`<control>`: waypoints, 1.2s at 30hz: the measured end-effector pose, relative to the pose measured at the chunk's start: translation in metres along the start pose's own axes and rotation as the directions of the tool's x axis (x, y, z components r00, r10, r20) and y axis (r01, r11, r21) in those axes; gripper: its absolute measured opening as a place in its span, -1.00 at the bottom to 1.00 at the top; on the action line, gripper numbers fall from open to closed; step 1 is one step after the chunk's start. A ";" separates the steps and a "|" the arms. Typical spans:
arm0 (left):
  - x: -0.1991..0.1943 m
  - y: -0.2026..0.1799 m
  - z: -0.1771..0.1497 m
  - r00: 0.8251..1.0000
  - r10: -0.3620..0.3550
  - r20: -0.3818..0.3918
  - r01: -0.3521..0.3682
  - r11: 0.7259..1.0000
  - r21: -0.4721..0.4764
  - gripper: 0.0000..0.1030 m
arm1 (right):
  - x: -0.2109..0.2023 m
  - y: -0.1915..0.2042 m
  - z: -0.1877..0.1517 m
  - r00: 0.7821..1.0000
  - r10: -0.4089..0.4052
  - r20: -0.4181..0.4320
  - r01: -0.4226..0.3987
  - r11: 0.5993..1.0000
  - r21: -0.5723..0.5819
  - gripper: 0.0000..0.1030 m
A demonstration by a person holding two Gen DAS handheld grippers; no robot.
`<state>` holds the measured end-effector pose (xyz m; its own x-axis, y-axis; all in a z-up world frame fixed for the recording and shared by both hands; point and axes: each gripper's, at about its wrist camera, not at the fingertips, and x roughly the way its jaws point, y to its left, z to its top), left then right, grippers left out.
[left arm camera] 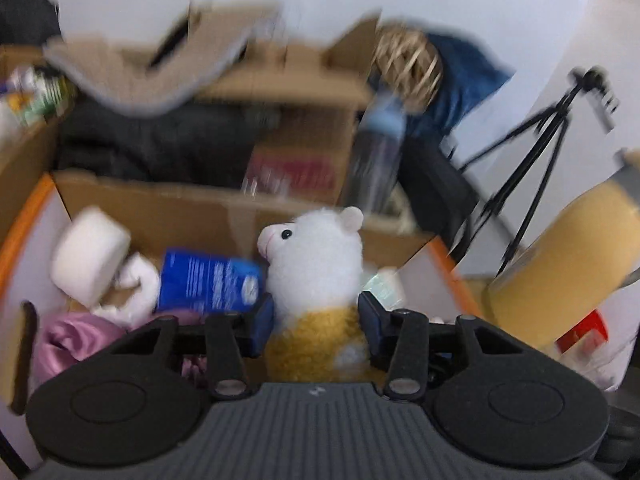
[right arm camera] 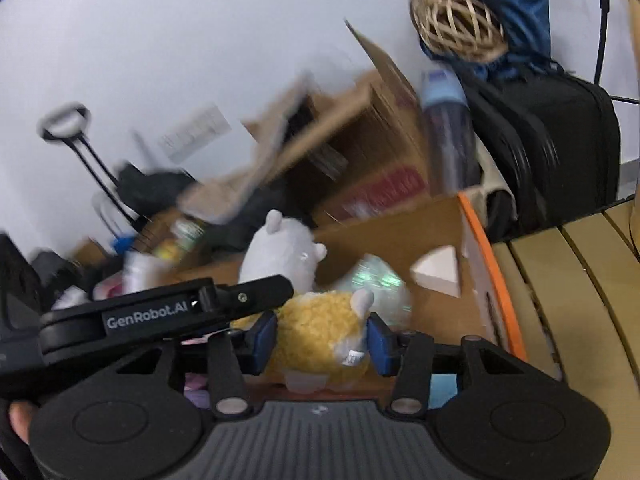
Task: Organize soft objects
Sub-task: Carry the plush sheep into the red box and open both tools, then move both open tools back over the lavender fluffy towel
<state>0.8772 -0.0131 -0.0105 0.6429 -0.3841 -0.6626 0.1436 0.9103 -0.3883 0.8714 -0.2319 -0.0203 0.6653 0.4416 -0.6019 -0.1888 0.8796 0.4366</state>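
A plush alpaca (left arm camera: 316,264) with a white head and yellow body sits between the blue pads of my left gripper (left arm camera: 316,320), which is shut on its neck. The same toy shows in the right wrist view (right arm camera: 316,336), where my right gripper (right arm camera: 322,340) is shut on its yellow body. The left gripper's black finger (right arm camera: 224,300) crosses in front of the toy's white head (right arm camera: 280,256). The toy hangs over an open cardboard box with an orange rim (left arm camera: 452,264), which also shows in the right wrist view (right arm camera: 484,264).
In the box lie a white foam roll (left arm camera: 90,256), a blue packet (left arm camera: 208,284), pink satin cloth (left arm camera: 68,344) and a clear wrapped bundle (right arm camera: 372,280). Behind it stand more cardboard boxes (left arm camera: 304,120), a water bottle (left arm camera: 378,152), a black bag (right arm camera: 560,148) and a tripod (left arm camera: 536,160). A wooden slat bench (right arm camera: 580,280) lies to the right.
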 end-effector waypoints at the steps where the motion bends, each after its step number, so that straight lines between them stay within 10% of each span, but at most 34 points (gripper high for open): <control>1: 0.009 0.003 -0.001 1.000 0.011 -0.029 -0.011 1.000 -0.006 -0.13 | 0.006 0.000 -0.003 1.000 -0.016 -0.017 0.016 1.000 -0.014 -0.10; 11: -0.021 0.000 0.002 0.998 0.060 0.016 -0.061 0.996 0.066 -0.06 | 0.002 0.002 0.001 0.999 -0.010 -0.036 0.007 0.997 -0.080 -0.03; 24: -0.232 -0.039 -0.022 0.976 0.043 0.215 -0.088 0.975 0.205 -0.02 | -0.198 0.062 0.010 0.979 0.009 0.205 0.037 0.975 -0.219 0.02; 31: -0.329 -0.027 -0.169 0.929 -0.037 0.369 -0.044 0.977 0.210 0.18 | -0.288 0.070 -0.110 0.951 0.047 0.305 0.050 0.952 -0.303 0.27; 36: -0.359 -0.016 -0.295 0.905 0.043 0.423 -0.120 0.980 0.158 0.28 | -0.311 0.068 -0.236 0.967 0.036 0.252 0.055 0.938 -0.342 0.34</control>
<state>0.4224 0.0649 0.0446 0.9064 -0.2434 -0.3453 0.1822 0.9627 -0.2001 0.4810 -0.2680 0.0386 0.8186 0.4139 -0.3982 -0.3881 0.9097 0.1477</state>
